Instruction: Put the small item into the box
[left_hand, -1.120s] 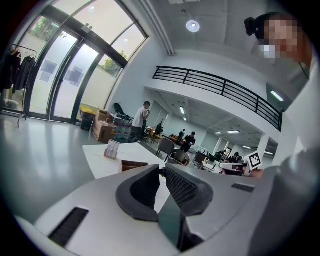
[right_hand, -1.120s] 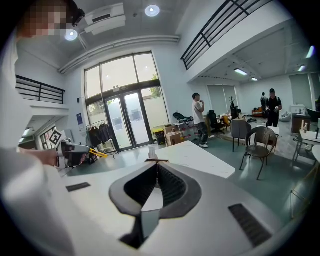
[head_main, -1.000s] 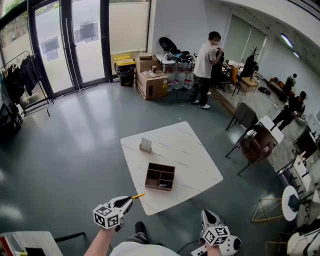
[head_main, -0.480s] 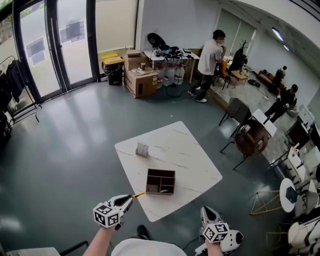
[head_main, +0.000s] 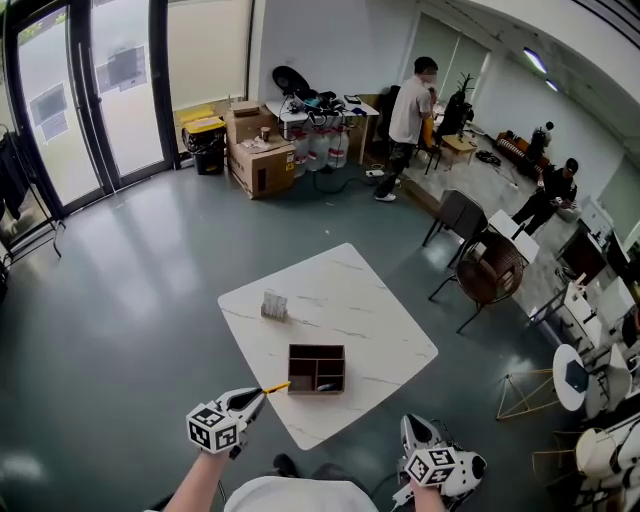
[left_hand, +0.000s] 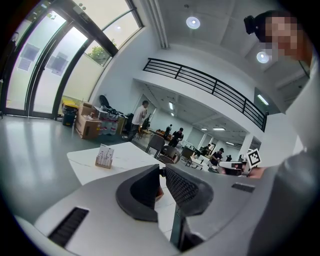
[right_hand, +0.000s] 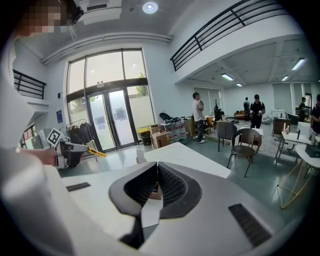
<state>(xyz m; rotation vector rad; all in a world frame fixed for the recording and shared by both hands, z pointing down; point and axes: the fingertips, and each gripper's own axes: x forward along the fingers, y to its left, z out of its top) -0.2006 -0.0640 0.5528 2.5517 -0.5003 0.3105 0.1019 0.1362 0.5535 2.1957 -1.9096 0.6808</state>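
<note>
Yellow item (head_main: 278, 388) pinched at left tongs' (head_main: 260, 395) tips, near the box (head_main: 317, 368).

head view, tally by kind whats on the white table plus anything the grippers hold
brown divided box: 1
small stand: 1
yellow item, held in the left gripper: 1
total: 3 (anything inside the box is too small to tell)

Right tongs (right_hand: 157, 165) closed, pointing over the white table (right_hand: 187, 154).
</note>
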